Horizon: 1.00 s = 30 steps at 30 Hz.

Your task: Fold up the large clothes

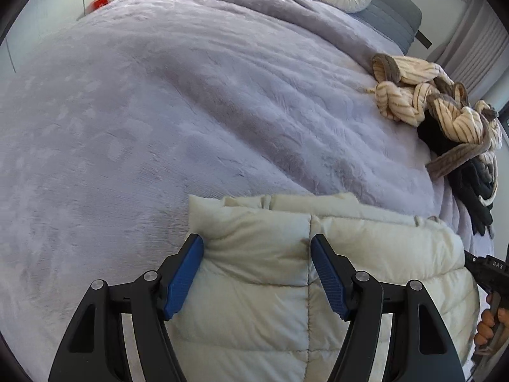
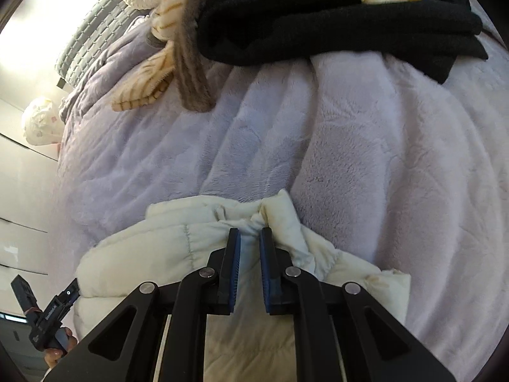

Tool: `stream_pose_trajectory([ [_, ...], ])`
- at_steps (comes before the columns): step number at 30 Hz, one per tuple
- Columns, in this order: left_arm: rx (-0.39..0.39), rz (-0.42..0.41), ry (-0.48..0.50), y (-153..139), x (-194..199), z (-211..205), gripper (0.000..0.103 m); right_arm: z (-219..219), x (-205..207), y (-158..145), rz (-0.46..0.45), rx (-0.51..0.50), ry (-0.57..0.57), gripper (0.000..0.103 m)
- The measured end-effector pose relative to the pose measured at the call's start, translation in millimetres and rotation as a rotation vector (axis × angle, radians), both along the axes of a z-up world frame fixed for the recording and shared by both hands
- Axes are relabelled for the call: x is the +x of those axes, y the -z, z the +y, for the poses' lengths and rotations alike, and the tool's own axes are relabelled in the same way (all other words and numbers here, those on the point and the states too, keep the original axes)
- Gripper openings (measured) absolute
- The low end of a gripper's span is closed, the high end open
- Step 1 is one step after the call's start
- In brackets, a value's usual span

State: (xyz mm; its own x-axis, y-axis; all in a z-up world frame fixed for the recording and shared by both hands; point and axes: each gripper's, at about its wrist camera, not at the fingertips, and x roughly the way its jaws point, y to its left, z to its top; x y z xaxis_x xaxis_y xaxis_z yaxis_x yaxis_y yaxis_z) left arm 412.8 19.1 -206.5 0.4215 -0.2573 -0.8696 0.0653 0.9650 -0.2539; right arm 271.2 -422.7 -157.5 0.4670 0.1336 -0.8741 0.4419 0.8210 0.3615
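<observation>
- Down at the bottom of the left wrist view, the left gripper (image 1: 257, 273) has its blue pads spread wide around a fat section of the cream puffer jacket (image 1: 270, 254) — whether they actually press it I can't tell.
- Upper right of that view, a striped robe (image 1: 423, 98) sits bunched, probably waiting its turn.
- Bottom centre of the right wrist view, the right gripper (image 2: 249, 248) is pinching a thin fold at the jacket's edge — likely for dragging it flat on the lilac blanket (image 2: 350, 143).
- Black clothes (image 2: 334, 19) fill the top.

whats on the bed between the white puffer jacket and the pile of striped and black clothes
Nothing but bare lilac blanket. The right wrist view shows it best: open plush between the puffer jacket and the clothes pile. The left wrist view agrees.
</observation>
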Motion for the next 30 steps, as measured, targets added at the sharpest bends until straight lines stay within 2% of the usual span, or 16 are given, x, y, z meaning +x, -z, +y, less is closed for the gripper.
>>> stream_pose_trajectory([
  [6,0.061,-0.011,0.011,-28.5,-27.7,6.9,0.072,7.4,-18.3,-30.4,-0.032,0.02,-0.01,0.016],
  [10,0.115,0.046,0.024,-35.8,-53.7,5.6,0.072,17.0,-40.8,-44.3,-0.046,0.05,-0.025,0.016],
  [13,0.115,0.073,0.055,-39.8,-77.0,2.1,0.072,25.8,-64.3,-52.6,-0.057,0.076,-0.026,0.034],
  [14,0.114,0.081,0.065,-41.3,-85.6,-0.1,0.078,29.7,-72.5,-54.7,-0.061,0.081,-0.03,0.04],
  [16,0.117,0.085,0.076,-45.2,-105.8,-3.1,0.088,38.5,-87.1,-58.0,-0.062,0.084,-0.042,0.041],
  [20,0.114,0.099,0.086,-49.2,-134.0,-6.1,0.088,53.5,-116.8,-60.5,-0.06,0.116,-0.044,0.041],
  [23,0.118,0.115,0.079,-48.4,-149.7,-4.5,0.089,61.6,-135.2,-58.1,-0.054,0.15,-0.037,0.048],
  [25,0.125,0.125,0.06,-47.8,-159.6,-1.4,0.103,64.6,-144.9,-56.0,-0.047,0.169,-0.037,0.052],
  [28,0.111,0.133,0.061,-46.4,-167.8,1.3,0.103,71.0,-162.0,-51.6,-0.034,0.209,-0.037,0.055],
  [30,0.117,0.142,0.054,-42.9,-174.7,4.6,0.103,72.8,-171.5,-47.0,-0.024,0.227,-0.03,0.063],
])
